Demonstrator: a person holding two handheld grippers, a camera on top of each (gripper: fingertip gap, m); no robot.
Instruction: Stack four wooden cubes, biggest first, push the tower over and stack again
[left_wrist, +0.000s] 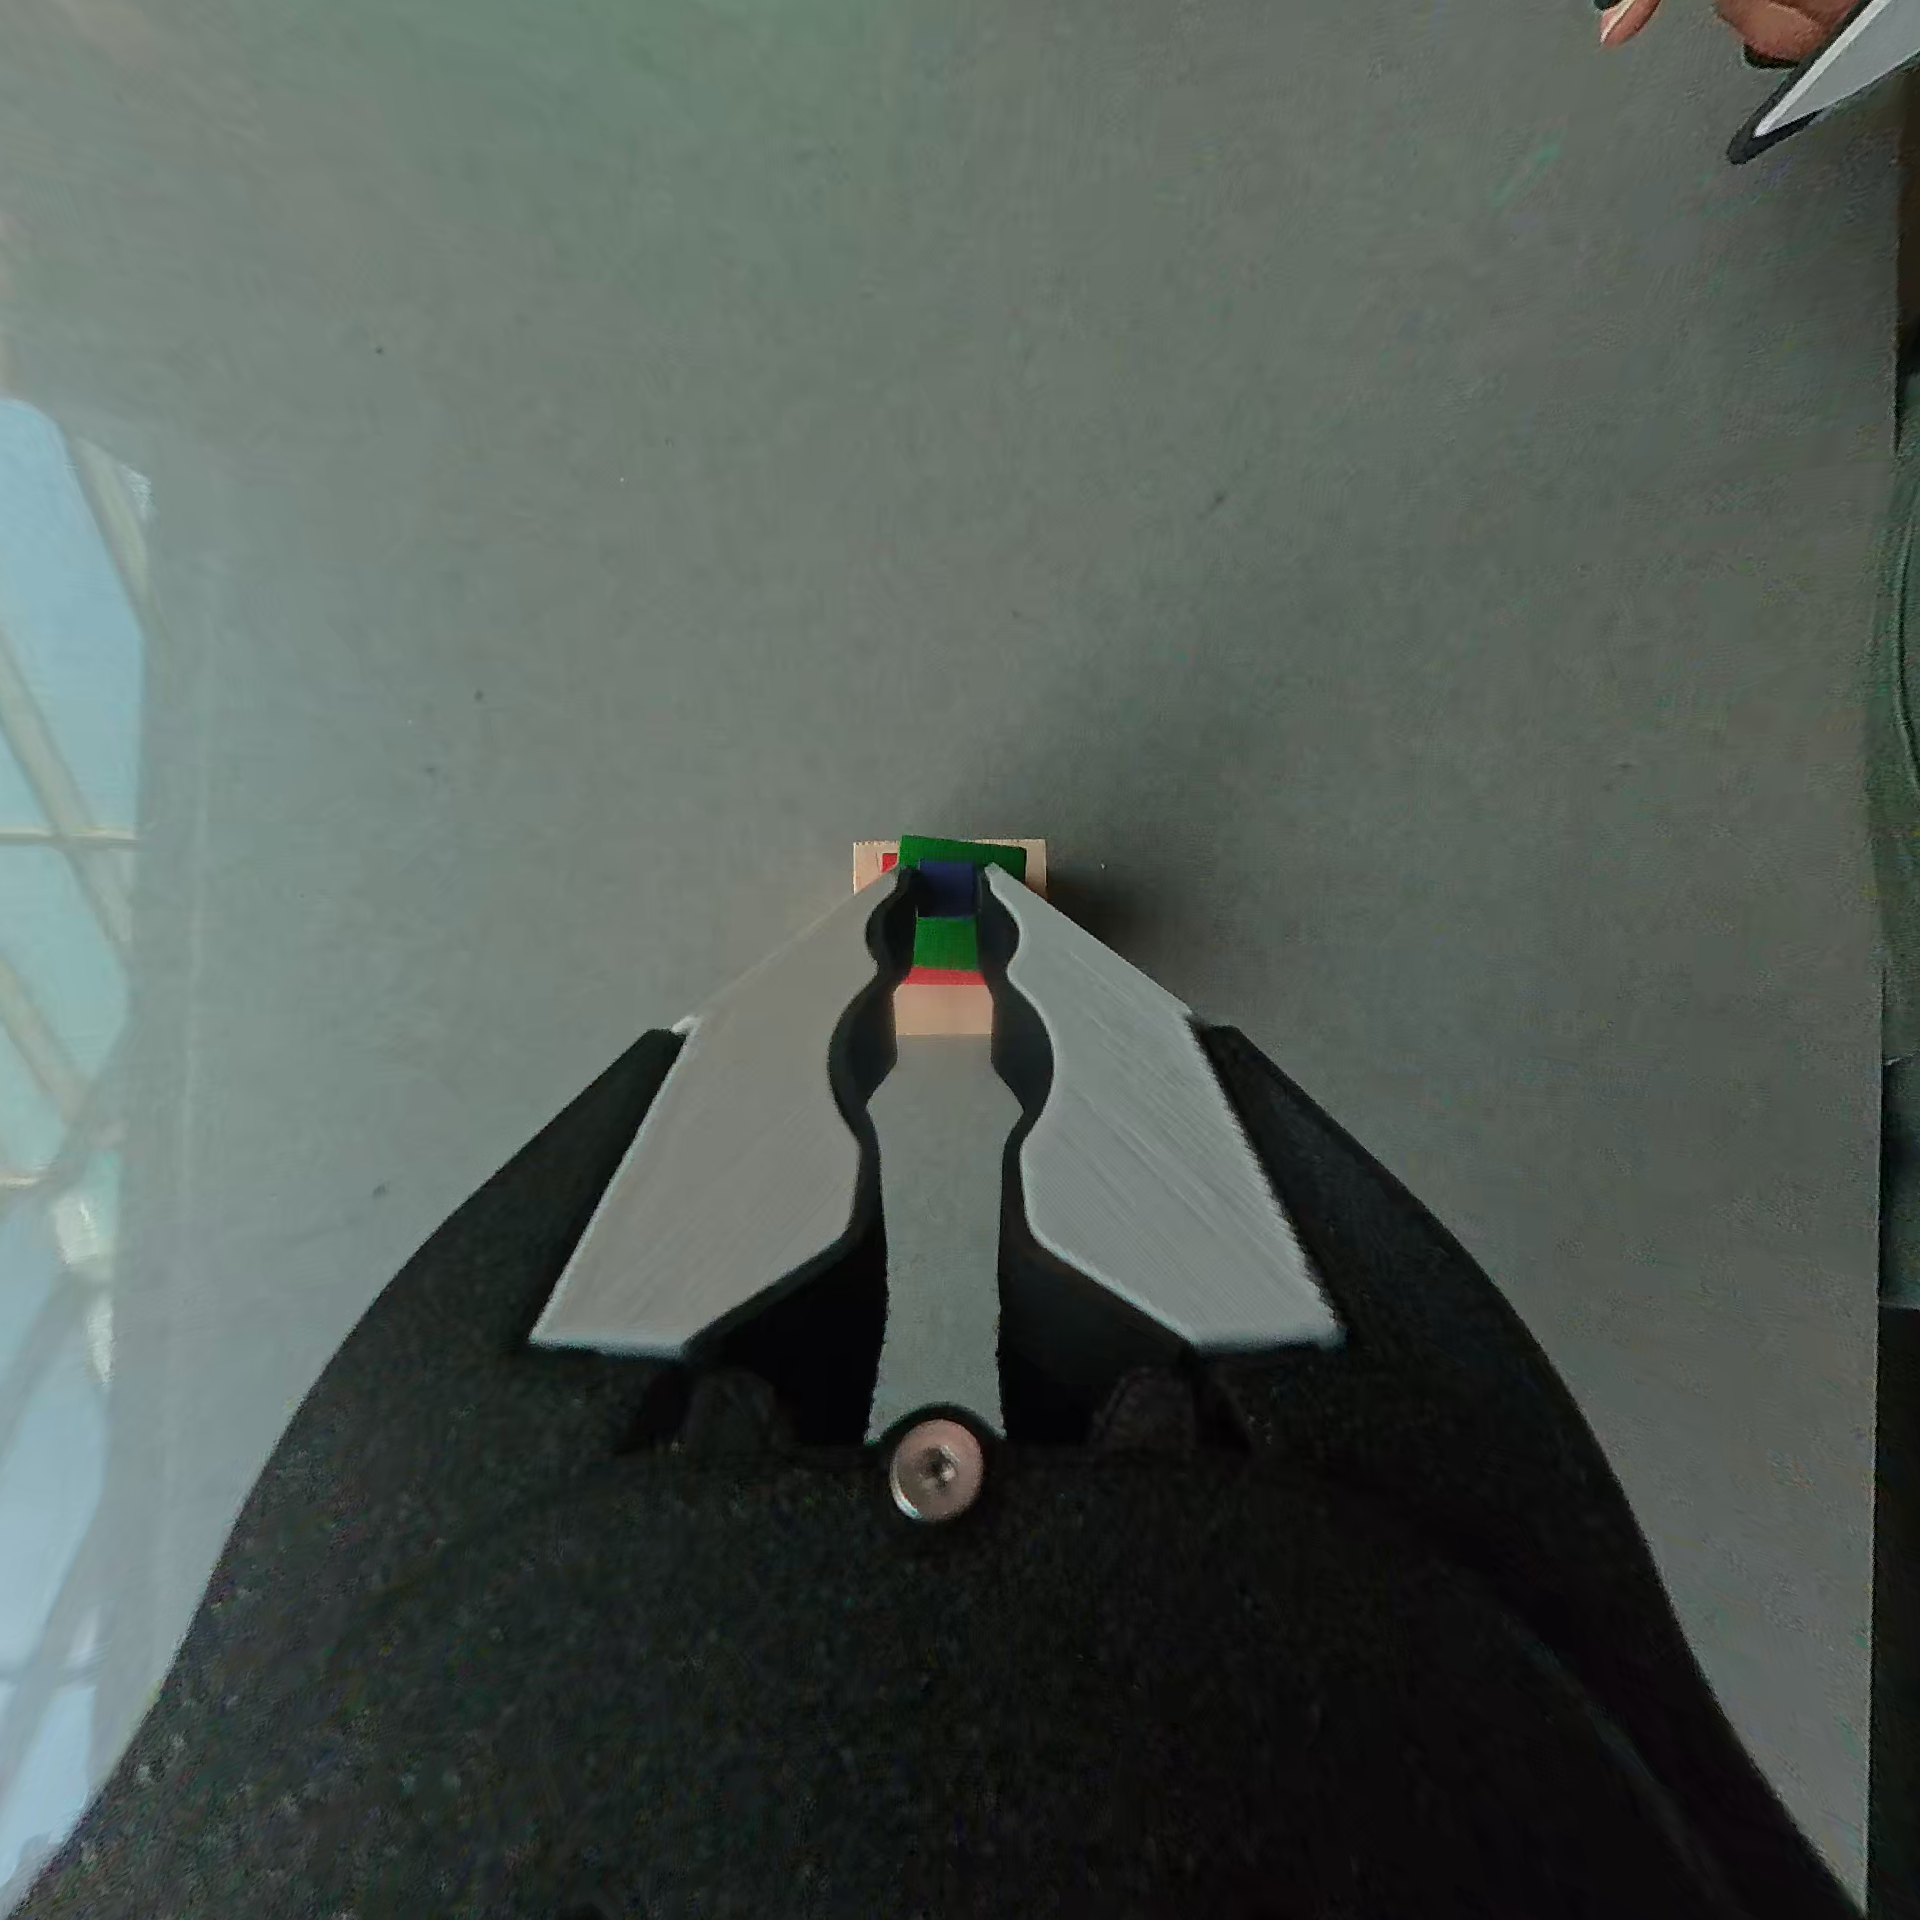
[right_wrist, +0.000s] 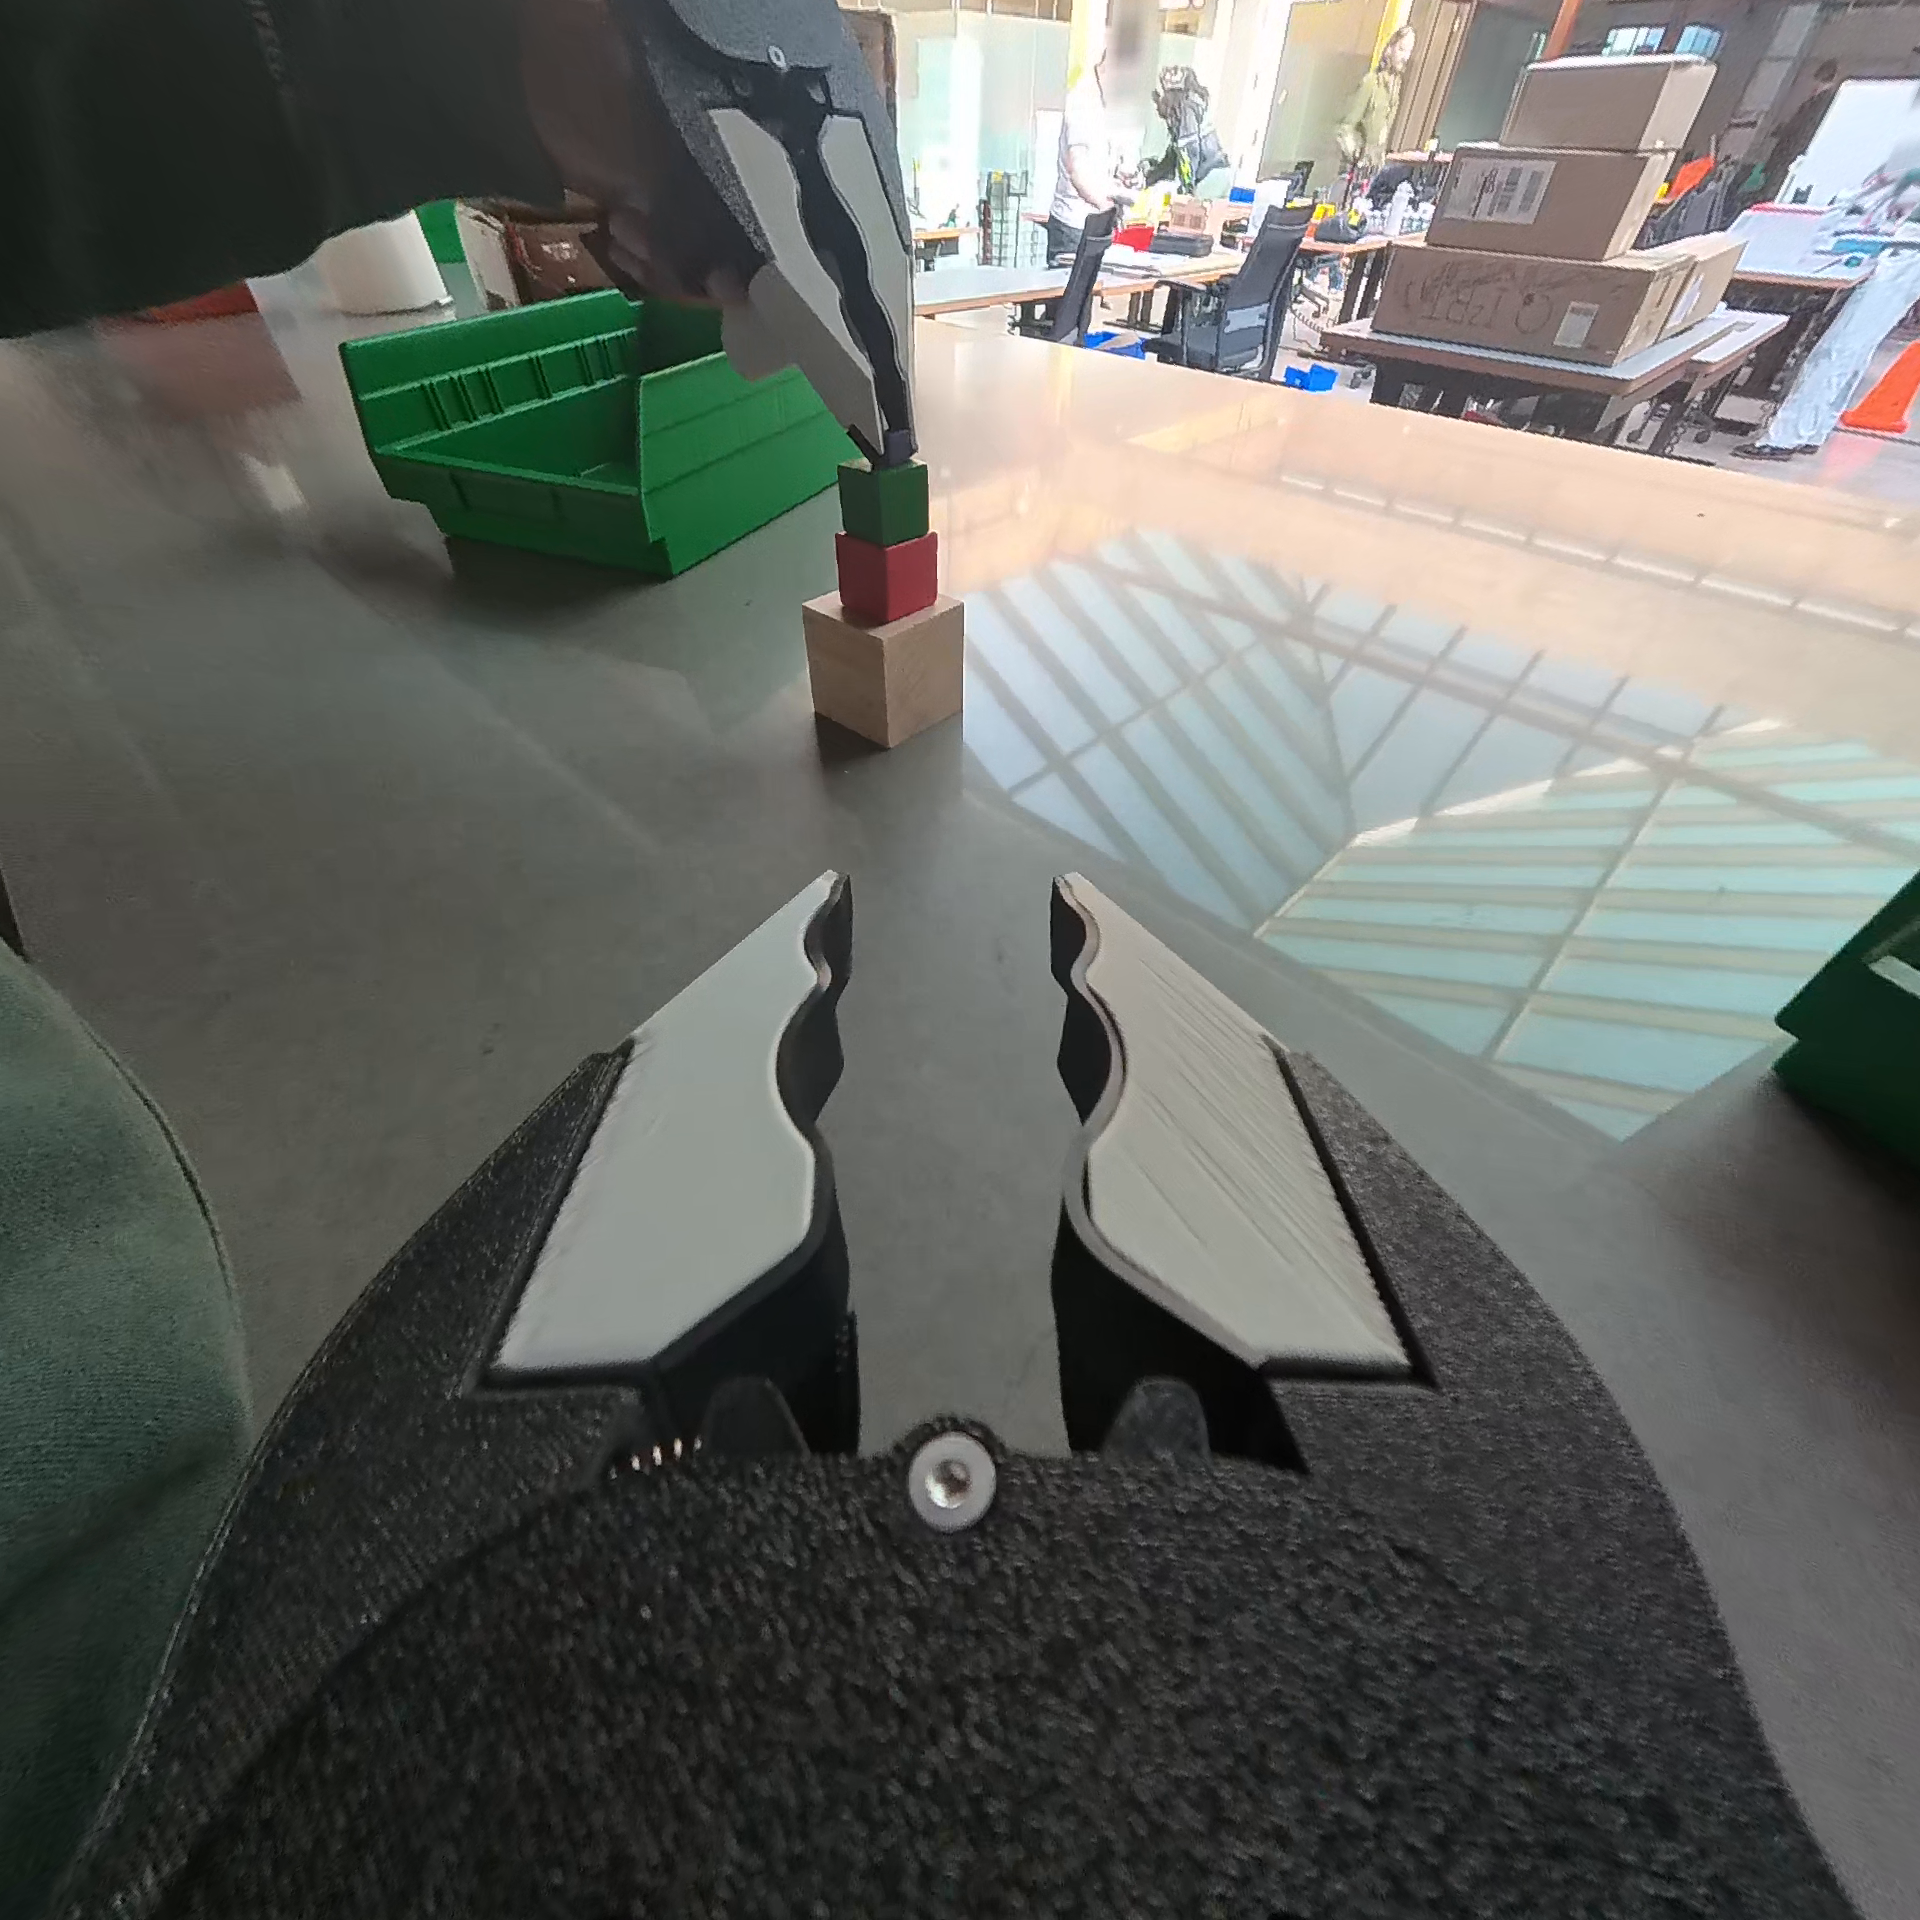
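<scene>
A stack stands on the grey table: a large wooden cube (right_wrist: 885, 665) at the bottom, a red cube (right_wrist: 885, 577) on it, a green cube (right_wrist: 883, 501) on that. My left gripper (left_wrist: 948, 883) points straight down over the stack and is shut on a small dark blue cube (left_wrist: 948, 886), held on or just above the green cube (left_wrist: 945, 940). In the right wrist view the left gripper (right_wrist: 883, 436) shows from the side with the blue cube (right_wrist: 896, 447) at its tips. My right gripper (right_wrist: 951, 914) is open and empty, low over the table, well short of the stack.
A green plastic bin (right_wrist: 582, 426) sits behind and left of the stack. Another green object (right_wrist: 1860, 1018) is at the right edge. Cardboard boxes (right_wrist: 1558, 229), chairs and people stand beyond the table's far edge. A green sleeve (right_wrist: 94, 1299) is at the left. Left tips to right tips: about 25 centimetres.
</scene>
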